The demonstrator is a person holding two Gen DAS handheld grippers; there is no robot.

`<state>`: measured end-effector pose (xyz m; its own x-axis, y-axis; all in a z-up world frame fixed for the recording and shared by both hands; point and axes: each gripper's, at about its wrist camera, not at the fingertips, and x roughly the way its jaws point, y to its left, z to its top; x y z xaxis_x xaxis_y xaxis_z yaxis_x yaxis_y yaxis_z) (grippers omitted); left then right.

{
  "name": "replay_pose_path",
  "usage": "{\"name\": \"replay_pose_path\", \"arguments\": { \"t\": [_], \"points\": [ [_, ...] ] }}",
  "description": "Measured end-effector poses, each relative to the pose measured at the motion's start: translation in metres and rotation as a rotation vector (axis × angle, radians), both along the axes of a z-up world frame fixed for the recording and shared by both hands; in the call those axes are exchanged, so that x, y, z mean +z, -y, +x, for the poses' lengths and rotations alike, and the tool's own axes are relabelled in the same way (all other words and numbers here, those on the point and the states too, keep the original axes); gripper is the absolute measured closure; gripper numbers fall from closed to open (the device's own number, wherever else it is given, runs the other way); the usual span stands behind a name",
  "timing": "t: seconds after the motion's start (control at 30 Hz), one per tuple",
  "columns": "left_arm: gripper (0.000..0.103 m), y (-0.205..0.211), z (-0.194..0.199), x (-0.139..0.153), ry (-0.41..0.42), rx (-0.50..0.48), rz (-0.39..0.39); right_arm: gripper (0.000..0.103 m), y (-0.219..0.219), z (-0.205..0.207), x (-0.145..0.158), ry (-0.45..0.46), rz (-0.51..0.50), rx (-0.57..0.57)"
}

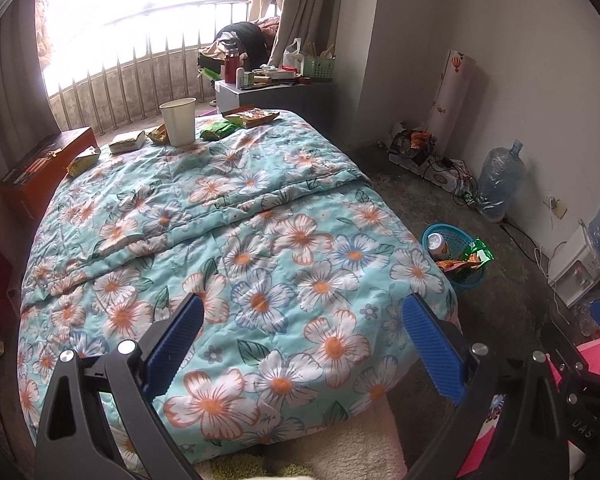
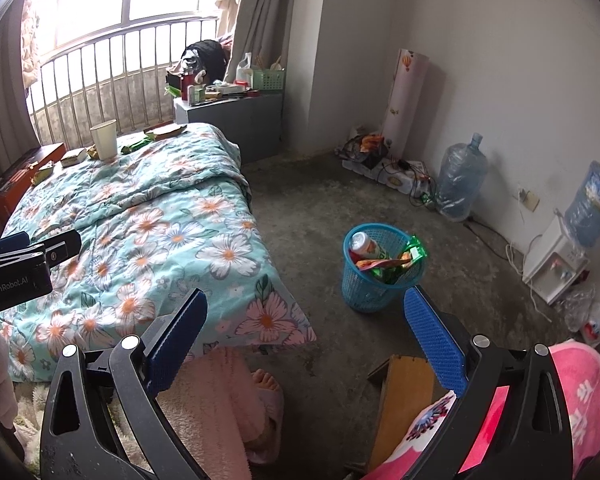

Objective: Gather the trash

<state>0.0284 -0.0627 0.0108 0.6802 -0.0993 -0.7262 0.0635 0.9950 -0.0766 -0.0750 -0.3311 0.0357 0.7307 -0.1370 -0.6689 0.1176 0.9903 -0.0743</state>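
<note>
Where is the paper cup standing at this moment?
The paper cup stands upright at the far end of the bed, near the window railing, between a small yellow-orange snack packet and a green wrapper.

Left gripper [image 1: 302, 336]: two black, triangular cut-out finger arms, each capped by a round silver screw head and faced with a blue, finely ribbed pad [image 1: 180, 342]. Right gripper [image 2: 306, 330]: identical build, with black skeletal arms, silver screws and blue textured pads [image 2: 434, 340]; seen from this view, the left unit's black housing carries white "GenRobot.AI" lettering. The person wears pale pink fleece trousers [image 2: 216, 408] and an open-toed slipper [image 2: 270, 412] of the same colour.
</note>
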Motion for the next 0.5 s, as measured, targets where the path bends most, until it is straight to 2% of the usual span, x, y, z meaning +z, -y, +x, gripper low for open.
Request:
{"name": "replay_pose_path", "arguments": {
  "t": [0.5],
  "points": [
    [0.006,-0.0019,0.0049,-0.0039,-0.016,0.017,0.004,0.008,0.0001,0.0052,-0.0099,-0.025,0.010,0.005]
  ]
}}
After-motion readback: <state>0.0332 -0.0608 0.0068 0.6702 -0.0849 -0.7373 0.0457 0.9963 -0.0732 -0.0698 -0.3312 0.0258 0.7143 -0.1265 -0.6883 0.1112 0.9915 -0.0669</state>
